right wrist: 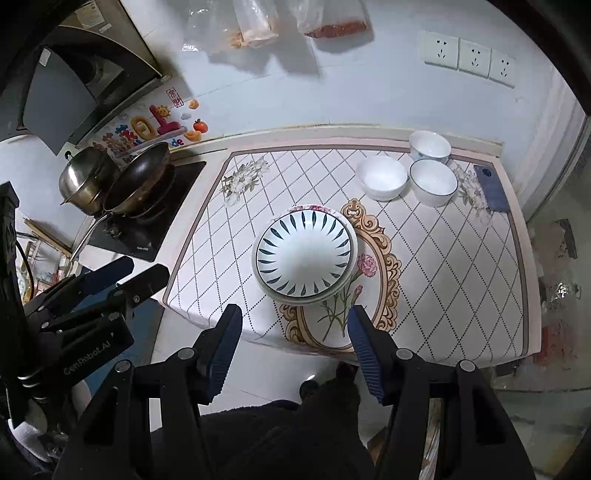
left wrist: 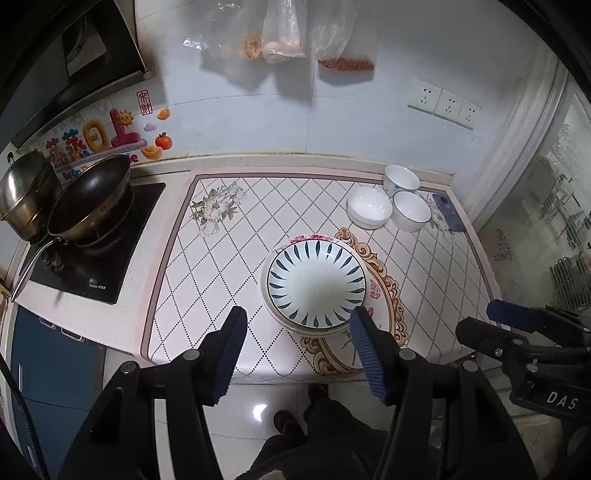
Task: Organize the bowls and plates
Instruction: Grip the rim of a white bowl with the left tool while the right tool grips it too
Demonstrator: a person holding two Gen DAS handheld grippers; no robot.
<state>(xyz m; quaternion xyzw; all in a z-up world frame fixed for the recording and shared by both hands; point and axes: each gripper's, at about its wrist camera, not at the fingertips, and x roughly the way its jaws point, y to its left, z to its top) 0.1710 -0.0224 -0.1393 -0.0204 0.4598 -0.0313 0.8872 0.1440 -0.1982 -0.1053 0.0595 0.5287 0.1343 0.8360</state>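
Left gripper (left wrist: 297,323): black, blue-padded jaws stood apart with nothing between them, raised over the near edge of the counter.
Right gripper (right wrist: 295,321): black, blue-padded jaws likewise apart and empty, beside the left one.
Stack: white plate with dark leaf-stroke rim (left wrist: 317,281) sat on top of a flower-rimmed white plate (left wrist: 314,237), mid-counter on the diamond-patterned mat (left wrist: 207,266).
Bowls: three white ceramic bowls (left wrist: 369,206) grouped at the far right.
Far left: dark wok (left wrist: 88,199) on the black stove (left wrist: 96,258).

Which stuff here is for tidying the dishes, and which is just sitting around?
For the job:
plate stack
three white bowls

Just lying about:
wok
steel pot
phone
hanging food bags
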